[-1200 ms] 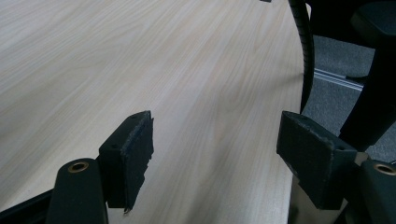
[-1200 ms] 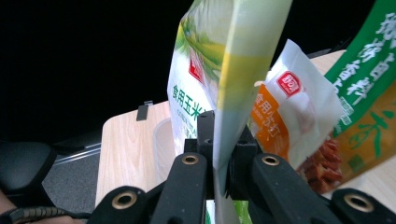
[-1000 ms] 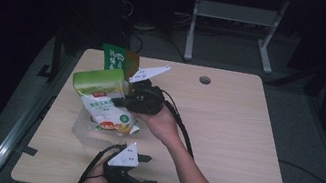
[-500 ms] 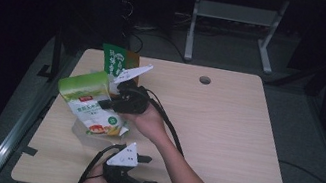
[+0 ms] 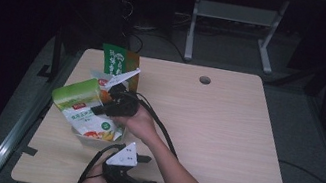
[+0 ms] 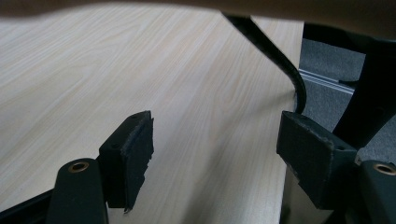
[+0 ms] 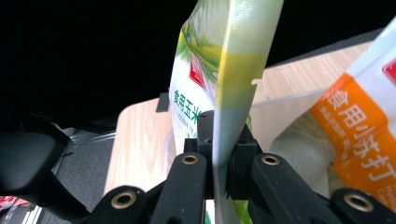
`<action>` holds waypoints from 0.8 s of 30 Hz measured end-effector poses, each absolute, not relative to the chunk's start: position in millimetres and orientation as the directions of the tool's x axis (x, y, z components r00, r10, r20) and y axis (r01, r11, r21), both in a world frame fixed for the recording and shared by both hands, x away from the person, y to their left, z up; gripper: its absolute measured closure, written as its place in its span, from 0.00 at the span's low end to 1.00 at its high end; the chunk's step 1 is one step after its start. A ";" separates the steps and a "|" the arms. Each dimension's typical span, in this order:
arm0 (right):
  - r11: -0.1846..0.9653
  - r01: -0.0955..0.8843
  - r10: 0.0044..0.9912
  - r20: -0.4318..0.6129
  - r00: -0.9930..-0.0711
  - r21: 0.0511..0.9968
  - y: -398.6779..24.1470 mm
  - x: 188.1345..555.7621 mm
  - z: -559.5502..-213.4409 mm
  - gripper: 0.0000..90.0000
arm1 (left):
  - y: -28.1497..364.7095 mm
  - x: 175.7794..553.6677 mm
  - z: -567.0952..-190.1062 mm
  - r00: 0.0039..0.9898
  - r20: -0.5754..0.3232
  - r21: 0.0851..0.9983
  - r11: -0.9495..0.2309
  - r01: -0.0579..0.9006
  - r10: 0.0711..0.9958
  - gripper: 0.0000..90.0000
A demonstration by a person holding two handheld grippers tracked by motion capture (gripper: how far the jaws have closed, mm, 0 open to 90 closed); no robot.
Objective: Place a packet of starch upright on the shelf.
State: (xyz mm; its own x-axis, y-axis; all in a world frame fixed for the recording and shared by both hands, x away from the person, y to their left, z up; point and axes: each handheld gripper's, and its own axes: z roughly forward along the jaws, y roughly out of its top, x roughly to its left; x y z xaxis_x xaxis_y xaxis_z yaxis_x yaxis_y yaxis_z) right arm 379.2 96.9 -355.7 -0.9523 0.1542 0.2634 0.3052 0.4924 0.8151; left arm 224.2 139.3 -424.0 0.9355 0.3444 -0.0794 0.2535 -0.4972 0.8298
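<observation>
Jaws of my right gripper (image 7: 219, 154) were pinched flat on the sealed edge of the green-and-white pouch (image 5: 81, 107), holding it tilted over the clear tray (image 5: 91, 139) near the left edge of the table (image 5: 222, 147). My left gripper (image 5: 149, 173) rested by the near edge with its jaws spread wide and nothing between them, as its own view showed over bare wood.

To do this step well, I judged I should keep the pinch on the seal rather than the soft belly, so the contents would not shift and pull the pouch loose. I would lower it slowly and lay it flat in the tray, clear of the orange-and-white pouch (image 7: 359, 135) lying beside it, and let go only once its weight was borne from below. My idle gripper could steady the tray if it slid.

Counted: two grippers, one pouch in my grip, one orange-and-white pouch in the tray, one dark green packet (image 5: 114, 60) and one orange packet (image 5: 133, 66) standing by the far left corner, and one tray.
</observation>
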 end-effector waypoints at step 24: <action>0.560 0.287 0.167 0.234 -0.958 0.777 79.5 373.5 -378.4 0.95 | 138.8 224.6 -425.7 0.931 -0.090 0.829 -0.491 0.266 0.353 0.30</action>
State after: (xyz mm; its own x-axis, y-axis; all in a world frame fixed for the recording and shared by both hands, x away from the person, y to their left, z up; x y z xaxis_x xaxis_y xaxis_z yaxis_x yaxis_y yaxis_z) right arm 373.5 79.5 -378.4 -0.9579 0.1670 0.2336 0.2872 0.5600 0.7771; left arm 224.6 138.8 -425.7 0.9312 0.3531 -0.0901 0.2665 -0.4911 0.8293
